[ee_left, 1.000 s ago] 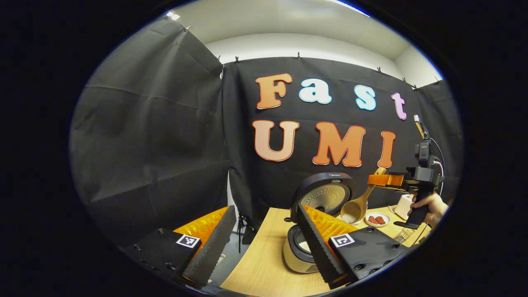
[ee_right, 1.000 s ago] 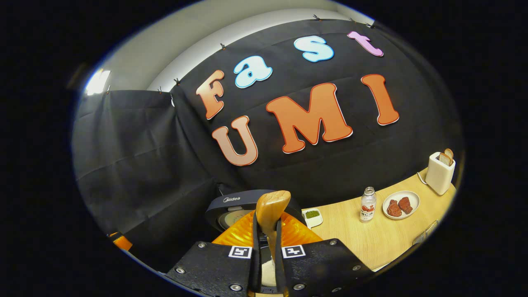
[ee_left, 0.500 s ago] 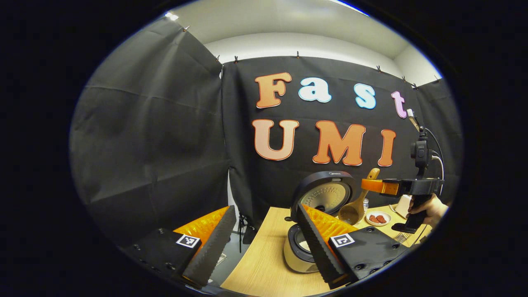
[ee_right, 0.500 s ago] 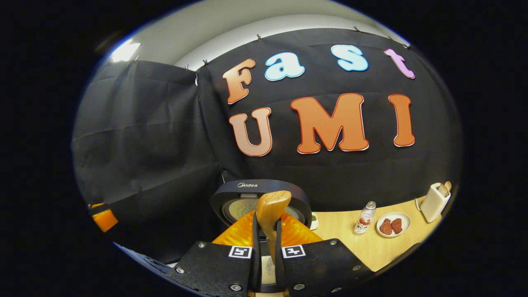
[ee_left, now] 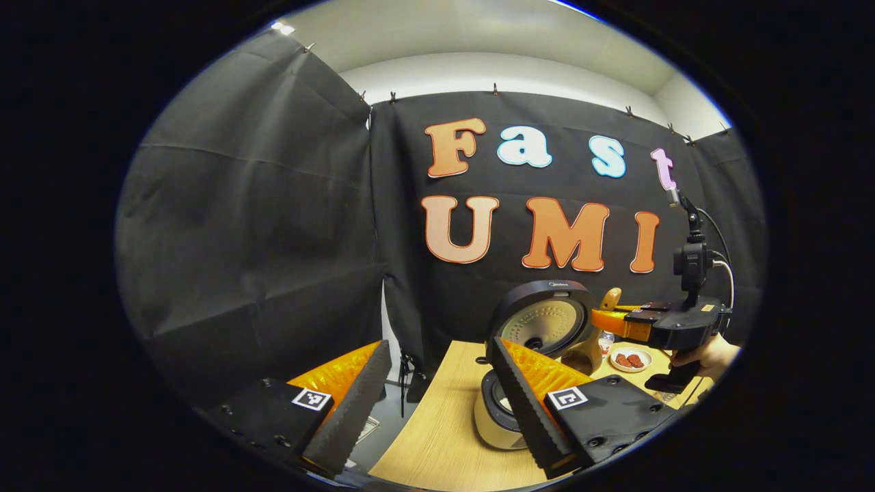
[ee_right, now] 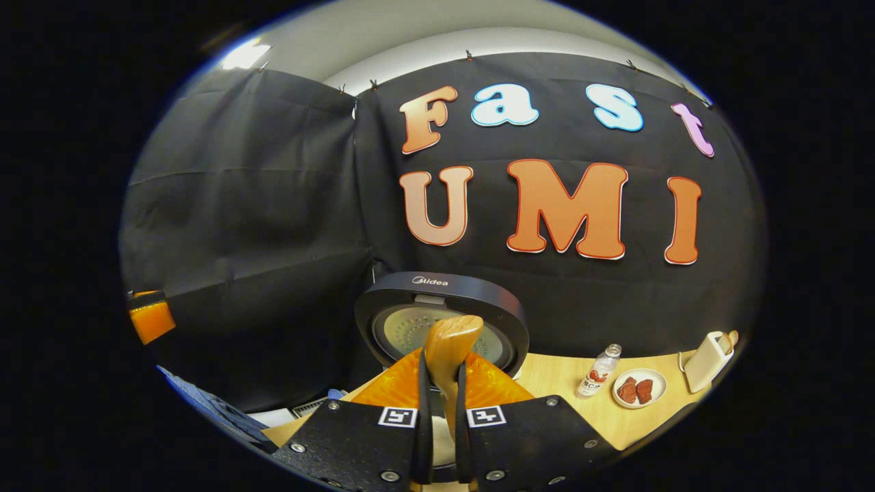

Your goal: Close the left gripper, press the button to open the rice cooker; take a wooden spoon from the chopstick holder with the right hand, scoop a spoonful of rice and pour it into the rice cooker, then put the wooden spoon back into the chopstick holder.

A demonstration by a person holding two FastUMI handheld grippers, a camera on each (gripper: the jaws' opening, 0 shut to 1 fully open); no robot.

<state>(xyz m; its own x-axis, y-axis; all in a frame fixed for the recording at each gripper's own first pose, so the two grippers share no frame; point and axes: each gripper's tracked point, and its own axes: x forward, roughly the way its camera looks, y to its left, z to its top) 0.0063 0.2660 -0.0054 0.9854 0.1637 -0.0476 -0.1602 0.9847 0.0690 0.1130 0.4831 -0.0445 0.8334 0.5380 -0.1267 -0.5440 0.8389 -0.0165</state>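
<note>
Nearest in the right gripper view, the right gripper [ee_right: 438, 410] has its fingers closed on the handle of the wooden spoon [ee_right: 450, 345], whose rounded end stands up between them. The grip sits well up the handle, which I judge lets the bowl hang down toward the pot. In the left gripper view the spoon's bowl [ee_left: 582, 355] hangs at the rim of the rice cooker [ee_left: 495, 417], beside its raised lid [ee_left: 545, 320]; whether rice is still in the bowl is hard to tell, since it is small and partly hidden.

The left gripper [ee_left: 437, 403] hangs near the bench's [ee_left: 437, 444] front edge with its fingers spread apart, holding nothing. With the lid already up, its button press looks done, and it seems parked clear of the pour.

Farther off in the left gripper view, a hand [ee_left: 711, 354] holds the right gripper's body level over the cooker, probably to keep the spoon steady above the pot.

Beyond the cooker in the right gripper view stand a small bottle [ee_right: 597, 371], a plate [ee_right: 640, 388] with reddish pieces, and a white toaster [ee_right: 704, 352] with a slice standing in it, all well apart from the pour. The remaining step, by my reading, is returning the spoon to its holder.
</note>
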